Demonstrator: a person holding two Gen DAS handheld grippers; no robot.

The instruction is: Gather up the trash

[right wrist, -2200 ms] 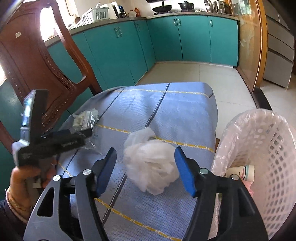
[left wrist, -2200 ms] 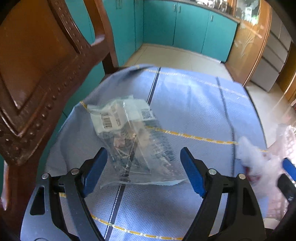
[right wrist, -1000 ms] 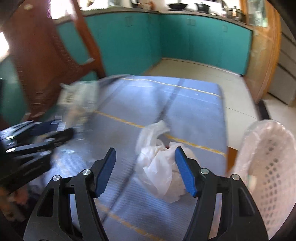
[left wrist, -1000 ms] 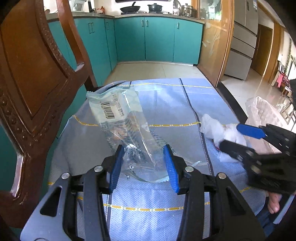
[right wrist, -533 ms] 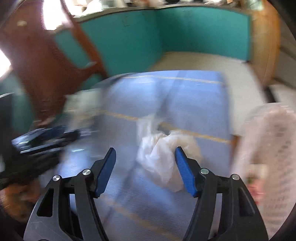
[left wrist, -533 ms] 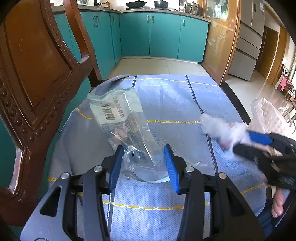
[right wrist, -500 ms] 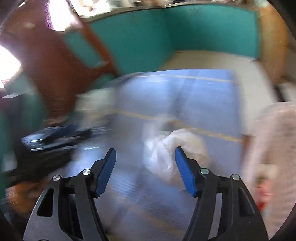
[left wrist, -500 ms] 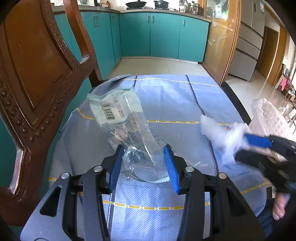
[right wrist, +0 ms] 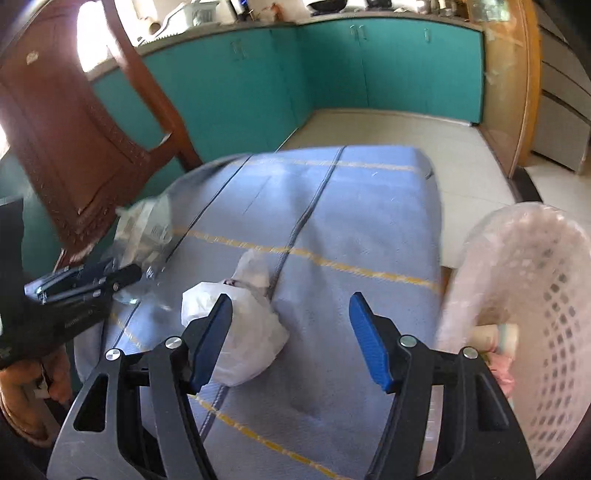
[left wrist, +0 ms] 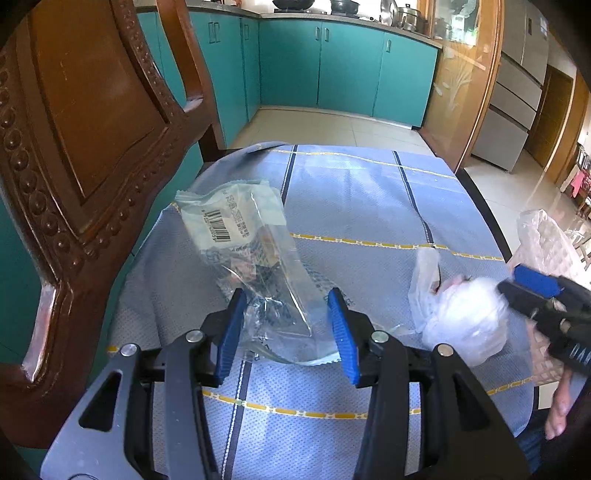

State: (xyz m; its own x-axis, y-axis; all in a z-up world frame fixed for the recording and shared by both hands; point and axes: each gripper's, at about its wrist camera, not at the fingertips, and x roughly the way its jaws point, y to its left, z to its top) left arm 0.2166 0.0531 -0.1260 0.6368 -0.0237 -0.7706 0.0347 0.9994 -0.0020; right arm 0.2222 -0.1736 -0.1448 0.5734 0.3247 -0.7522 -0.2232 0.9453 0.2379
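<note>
Home kitchen: teal cabinets (left wrist: 347, 70), cookware (left wrist: 291, 3)

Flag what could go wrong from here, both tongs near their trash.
1. The left tongs straddle only the near end of the clear plastic wrapper; the rest stands up loosely and may slip out or snag the wooden chair beside it.
2. The white crumpled bag lies against the right tongs' left finger, off-centre, so closing could push it aside.
3. The lined basket sits past the table edge; a loose drop could miss it.
</note>
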